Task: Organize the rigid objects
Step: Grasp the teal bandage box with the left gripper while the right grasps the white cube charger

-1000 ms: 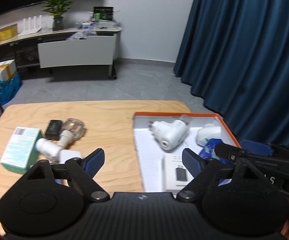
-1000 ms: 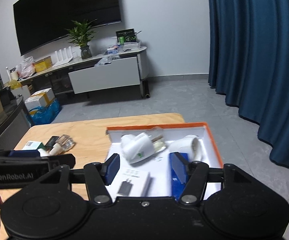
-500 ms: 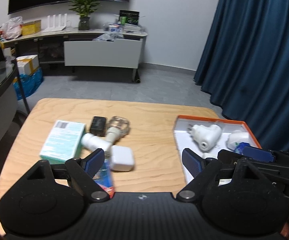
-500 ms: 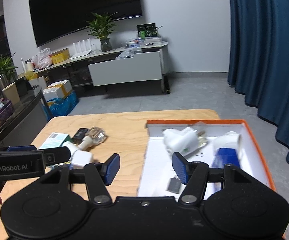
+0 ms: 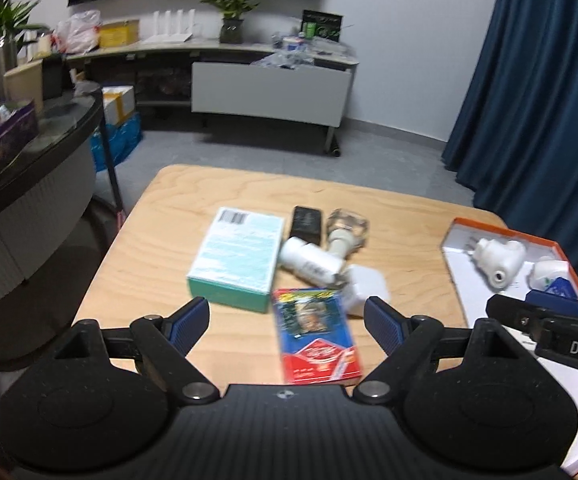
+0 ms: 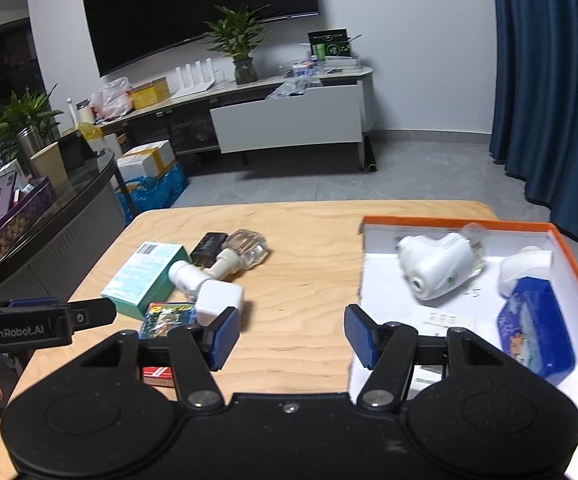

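A loose pile lies on the wooden table (image 5: 161,240): a teal box (image 5: 237,254), a black block (image 5: 307,222), a clear glass bottle (image 5: 347,226), a white cylinder (image 5: 311,266), a white cube charger (image 5: 367,288) and a red-blue card pack (image 5: 315,334). My left gripper (image 5: 287,320) is open, just above the card pack. An orange-rimmed white tray (image 6: 449,222) holds a white plug device (image 6: 435,266), a white bottle (image 6: 523,268) and a blue tin (image 6: 535,328). My right gripper (image 6: 291,338) is open and empty at the tray's left edge.
A dark glass counter (image 5: 29,152) stands left of the table. A blue curtain (image 5: 537,80) hangs to the right. A white cabinet (image 5: 269,92) and shelving with plants sit against the far wall across grey floor.
Both grippers have swung left, away from the tray and toward the pile. The card pack has come into view between my left fingers. Both stay open.
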`<action>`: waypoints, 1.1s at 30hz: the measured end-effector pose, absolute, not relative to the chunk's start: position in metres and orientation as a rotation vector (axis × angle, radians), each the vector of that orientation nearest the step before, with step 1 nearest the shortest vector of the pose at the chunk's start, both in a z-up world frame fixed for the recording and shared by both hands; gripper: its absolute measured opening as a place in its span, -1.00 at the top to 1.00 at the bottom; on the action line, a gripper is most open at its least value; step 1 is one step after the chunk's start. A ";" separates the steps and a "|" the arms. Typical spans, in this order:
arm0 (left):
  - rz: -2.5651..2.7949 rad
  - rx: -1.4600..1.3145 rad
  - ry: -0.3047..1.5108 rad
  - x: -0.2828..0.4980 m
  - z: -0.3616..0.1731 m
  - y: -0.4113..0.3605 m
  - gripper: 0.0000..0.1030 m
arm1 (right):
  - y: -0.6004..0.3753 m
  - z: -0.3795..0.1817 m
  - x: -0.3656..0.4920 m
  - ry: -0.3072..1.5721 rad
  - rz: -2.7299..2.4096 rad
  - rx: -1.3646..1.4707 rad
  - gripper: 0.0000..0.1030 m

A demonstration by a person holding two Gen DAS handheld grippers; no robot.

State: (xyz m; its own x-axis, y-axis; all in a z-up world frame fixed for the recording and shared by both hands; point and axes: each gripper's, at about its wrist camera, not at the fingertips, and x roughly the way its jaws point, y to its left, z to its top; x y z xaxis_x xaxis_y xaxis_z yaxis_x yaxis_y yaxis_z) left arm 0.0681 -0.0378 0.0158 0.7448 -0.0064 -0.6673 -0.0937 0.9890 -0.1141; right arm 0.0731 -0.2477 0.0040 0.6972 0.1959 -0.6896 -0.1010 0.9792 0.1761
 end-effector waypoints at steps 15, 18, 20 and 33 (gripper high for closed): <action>0.119 -0.134 0.778 0.100 -0.011 -0.003 -0.68 | -0.229 -0.010 0.087 0.812 0.212 0.126 -0.37; 0.119 -0.113 0.786 0.113 -0.015 -0.002 -0.68 | -0.223 -0.014 0.093 0.819 0.226 0.119 -0.37; 0.116 -0.105 0.789 0.120 -0.017 -0.001 -0.68 | -0.219 -0.016 0.097 0.824 0.234 0.117 -0.37; 0.082 -0.047 0.826 0.161 -0.036 0.006 -0.72 | -0.184 -0.040 0.137 0.875 0.285 0.117 -0.40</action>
